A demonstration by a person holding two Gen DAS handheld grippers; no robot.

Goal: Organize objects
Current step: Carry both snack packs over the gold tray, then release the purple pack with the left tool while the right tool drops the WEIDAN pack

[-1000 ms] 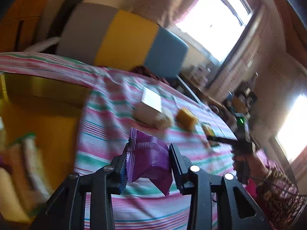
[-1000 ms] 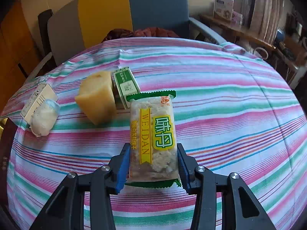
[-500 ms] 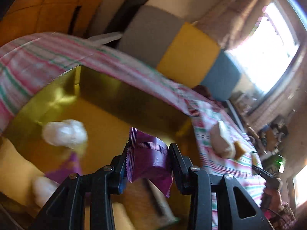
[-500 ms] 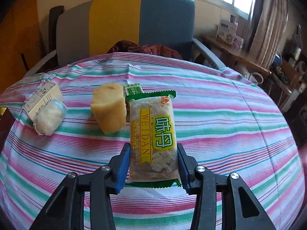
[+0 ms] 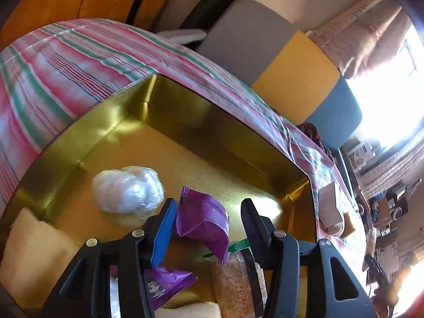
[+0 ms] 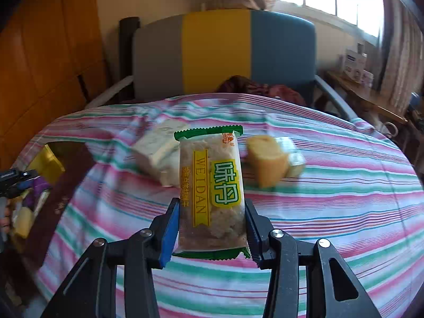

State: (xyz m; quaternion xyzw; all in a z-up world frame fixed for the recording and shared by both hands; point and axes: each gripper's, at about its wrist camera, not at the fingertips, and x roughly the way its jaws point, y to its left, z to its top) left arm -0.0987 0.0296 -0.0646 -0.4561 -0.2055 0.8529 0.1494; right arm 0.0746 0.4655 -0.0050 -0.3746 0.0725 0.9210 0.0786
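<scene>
- Since a second ago my left gripper (image 5: 209, 228) has swung from over the striped cloth (image 5: 79, 61) to above the gold box (image 5: 212, 122), and my right gripper (image 6: 212, 228) has lifted its snack bar (image 6: 212, 188) clear of the table, so the loose items now sit further off.
- My left jaws are opening: the purple packet (image 5: 202, 222) is hanging between them, touching the left blue pad while the right pad is standing clear of it, so I am no longer pinching it.
- Under it the box is already holding a white wrapped ball (image 5: 127, 190) to the far left, a second purple packet (image 5: 164, 286) near me, a brown bar (image 5: 233, 283) to the right and pale yellow cakes (image 5: 34, 254) at the near left.
- My right fingers are clamping the bar by its long edges, upright, above the near part of the cloth.
- Still lying on the far cloth are a white packet (image 6: 159, 151) left of the bar and a yellow cake (image 6: 267, 159) right of it.
- I judge the step in hand to be dropping the purple packet into the box.
- Next, I think, the left hand needs to widen until the packet falls free, then back out; the right must carry its bar leftward over the box wall before letting go.
</scene>
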